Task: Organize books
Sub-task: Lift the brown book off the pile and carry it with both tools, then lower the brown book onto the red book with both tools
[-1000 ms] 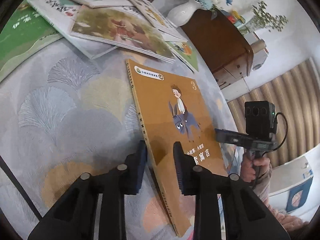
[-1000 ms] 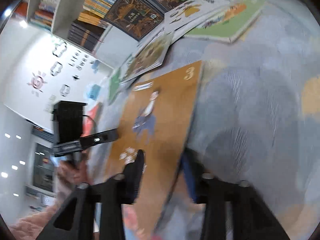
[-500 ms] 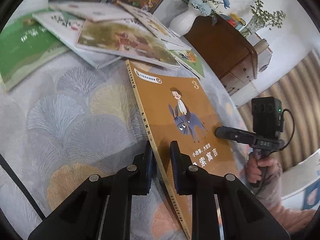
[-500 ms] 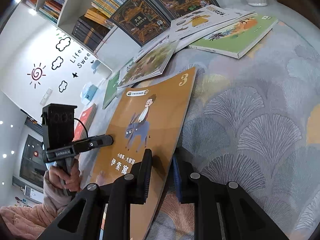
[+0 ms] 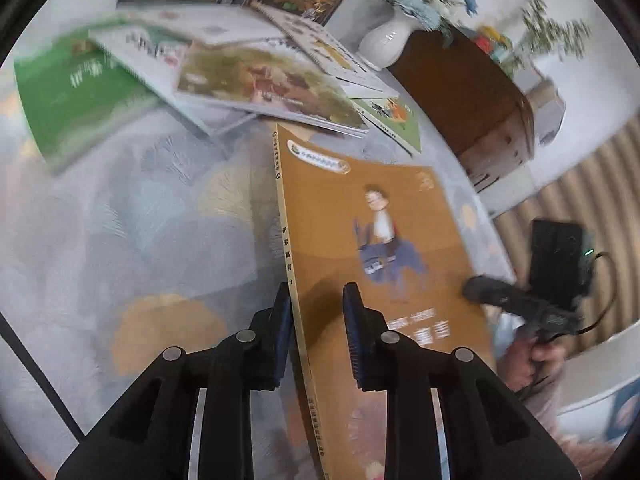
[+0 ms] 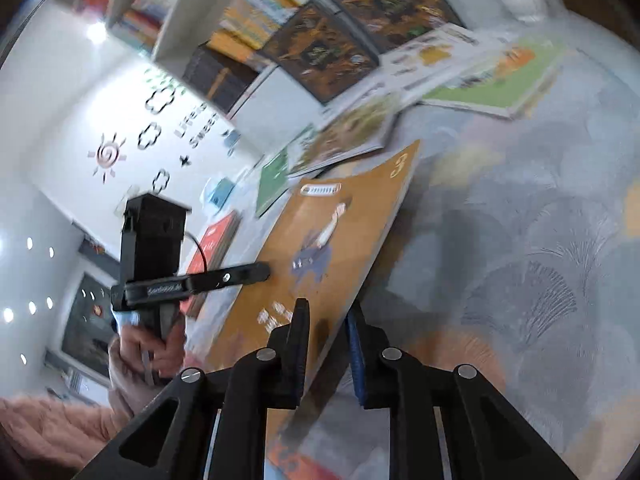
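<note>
At the bottom of the left wrist view the left gripper (image 5: 316,332) points steeply down, its jaws closed on the spine edge of the orange book (image 5: 384,264), one pad on each side near the lower end of the spine. The book stands tilted up off the patterned cloth (image 5: 120,240), cover facing right in that frame. In the right wrist view the right gripper (image 6: 328,344) angles down more gently and is clamped on the opposite long edge of the same book (image 6: 340,232); the far pad is partly hidden behind the cover, so its contact is probably firm but not plainly seen. Each view shows the other gripper at mid frame, held by a hand (image 6: 152,352) in a pink sleeve (image 6: 48,432). Beyond the orange book, at the top of both frames, a loose pile of books (image 5: 264,80) lies flat on the cloth, blurred. A white vase (image 5: 384,40) stands at upper right of the left view, and a bookshelf (image 6: 240,20) fills the upper left of the right view.
</note>
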Available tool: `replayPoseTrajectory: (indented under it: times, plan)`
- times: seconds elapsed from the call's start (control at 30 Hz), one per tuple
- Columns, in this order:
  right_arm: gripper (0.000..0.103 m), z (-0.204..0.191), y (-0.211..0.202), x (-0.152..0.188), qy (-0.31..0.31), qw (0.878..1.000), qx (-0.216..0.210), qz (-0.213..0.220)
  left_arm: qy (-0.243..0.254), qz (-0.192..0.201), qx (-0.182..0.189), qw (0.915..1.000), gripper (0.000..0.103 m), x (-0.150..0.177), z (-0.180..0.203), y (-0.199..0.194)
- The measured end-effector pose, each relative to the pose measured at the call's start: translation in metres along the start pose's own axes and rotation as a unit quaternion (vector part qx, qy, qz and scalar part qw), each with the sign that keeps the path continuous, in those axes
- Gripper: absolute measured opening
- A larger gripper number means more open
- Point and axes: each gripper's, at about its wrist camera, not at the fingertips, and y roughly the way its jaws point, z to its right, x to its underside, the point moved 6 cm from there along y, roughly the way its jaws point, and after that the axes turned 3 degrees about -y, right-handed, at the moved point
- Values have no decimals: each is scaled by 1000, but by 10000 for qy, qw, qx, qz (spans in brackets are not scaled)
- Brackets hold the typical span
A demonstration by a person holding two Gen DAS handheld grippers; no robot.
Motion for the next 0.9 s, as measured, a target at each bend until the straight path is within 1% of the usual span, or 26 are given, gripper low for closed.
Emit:
replayPoseTrajectory:
  times: [0.03,0.1,0.13,0.2,0.23,0.33,0.47,0.53,0.6,0.73,0.83,0.9]
  plan:
    - [18,-10,-2,0,-174,9998,92,-17,41,6,5,10000,21,1,3,-4]
    - [19,-21,-3,-2,-265,9994,210,-33,97,44,2,9999,23,5,11,-11]
    - [19,-22,-3,-3,-186,9995,233,-41,128,67,-51,9999,24,5,12,-14]
    - [19,-21,-2,-8,318,9994,137,-79,196,97,-97,9997,24,5,15,-21]
    - [19,-23,-1,-11,428,9990,83,-68,195,110,-96,9997,25,5,15,-25]
    - [18,-35,1,-18,296,9994,182,-70,231,215,-176,9993,24,2,15,-36]
    - [18,-54,8,-26,261,9996,-22,-135,194,343,-424,9983,25,-1,8,-51]
    - [18,-60,11,-31,271,9996,-32,-123,137,385,-418,9983,25,-2,3,-59]
    - [18,-68,17,-38,157,9998,71,-134,100,435,-402,9982,25,-2,-2,-67]
    - [18,-82,28,-44,81,9998,0,-190,56,548,-538,9970,25,-3,-11,-84]
    - [17,-91,36,-48,28,9998,-50,-206,9,633,-568,9964,25,-2,-17,-95]
    - [17,-96,40,-51,-40,9999,-22,-165,-41,680,-551,9962,27,-3,-22,-103]
